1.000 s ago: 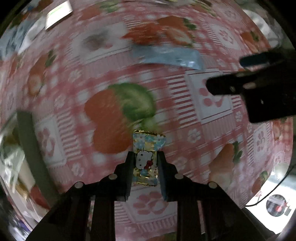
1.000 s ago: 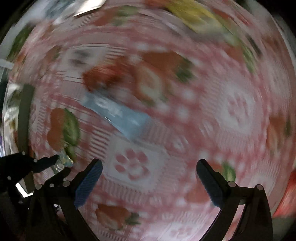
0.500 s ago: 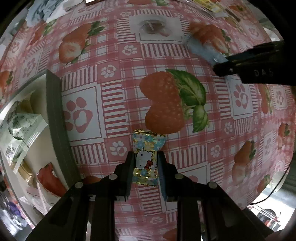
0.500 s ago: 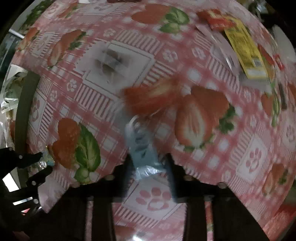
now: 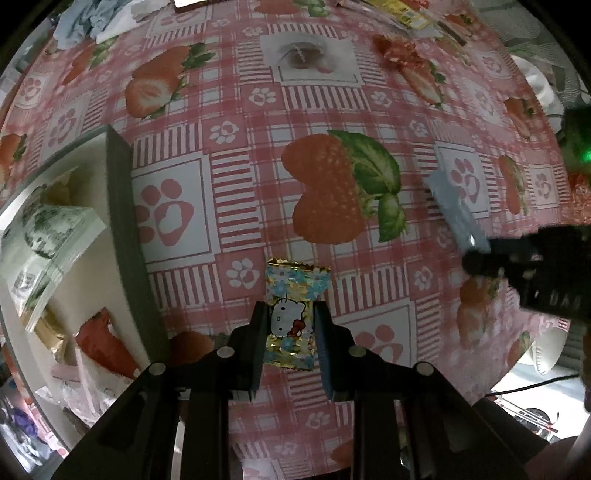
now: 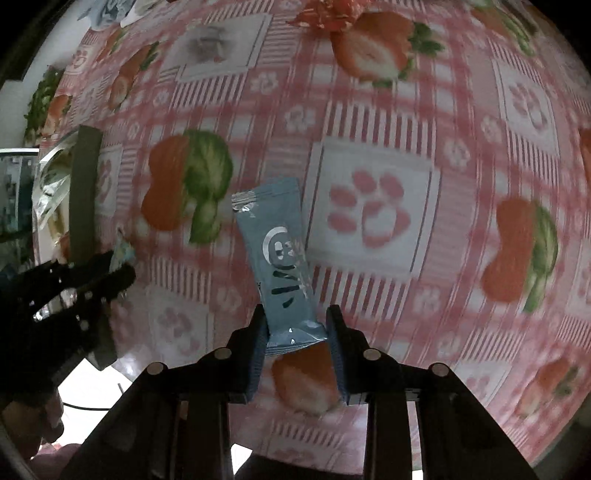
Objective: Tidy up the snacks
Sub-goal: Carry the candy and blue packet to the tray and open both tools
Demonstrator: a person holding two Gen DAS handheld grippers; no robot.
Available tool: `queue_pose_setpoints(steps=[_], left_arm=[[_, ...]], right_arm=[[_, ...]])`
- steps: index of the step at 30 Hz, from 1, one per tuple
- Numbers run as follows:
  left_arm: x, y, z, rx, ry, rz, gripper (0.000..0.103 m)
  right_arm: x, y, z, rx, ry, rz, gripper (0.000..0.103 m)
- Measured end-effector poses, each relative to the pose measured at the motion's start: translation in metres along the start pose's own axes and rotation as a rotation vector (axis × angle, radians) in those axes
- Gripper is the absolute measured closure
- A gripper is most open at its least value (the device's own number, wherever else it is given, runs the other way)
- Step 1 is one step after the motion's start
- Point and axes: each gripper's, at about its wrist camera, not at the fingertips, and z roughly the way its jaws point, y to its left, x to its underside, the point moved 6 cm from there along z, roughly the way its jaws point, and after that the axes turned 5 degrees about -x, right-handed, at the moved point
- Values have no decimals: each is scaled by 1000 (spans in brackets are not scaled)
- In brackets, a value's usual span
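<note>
My left gripper (image 5: 290, 321) is shut on a gold Hello Kitty candy packet (image 5: 293, 310) and holds it above the strawberry tablecloth (image 5: 236, 206). My right gripper (image 6: 297, 325) is shut on a light blue snack sachet (image 6: 277, 254), also held above the cloth. The sachet shows in the left wrist view (image 5: 456, 210) at the right, with the right gripper (image 5: 480, 258) behind it. The left gripper shows at the left of the right wrist view (image 6: 122, 269). A white box with a dark rim (image 5: 122, 229) at the left holds several snack packets (image 5: 48, 236).
A red wrapper (image 5: 399, 51), yellow packets (image 5: 406, 14) and crumpled blue-white wrappers (image 5: 92, 18) lie at the far edge of the table. The red wrapper also shows at the top of the right wrist view (image 6: 328, 14). The table's near edge is at the lower right.
My right gripper closed on the blue sachet and lifted it off the cloth. My left gripper kept the candy and moved left toward the box.
</note>
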Motion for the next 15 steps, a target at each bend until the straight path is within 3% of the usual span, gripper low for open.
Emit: queue_pose_setpoints(steps=[4, 15], left_arm=[[3, 6, -13, 11, -23, -1, 76], [8, 34, -50, 21, -100, -53, 76]], right_arm=[[42, 15, -6, -17, -14, 32, 70], [33, 55, -35, -27, -61, -19, 70]])
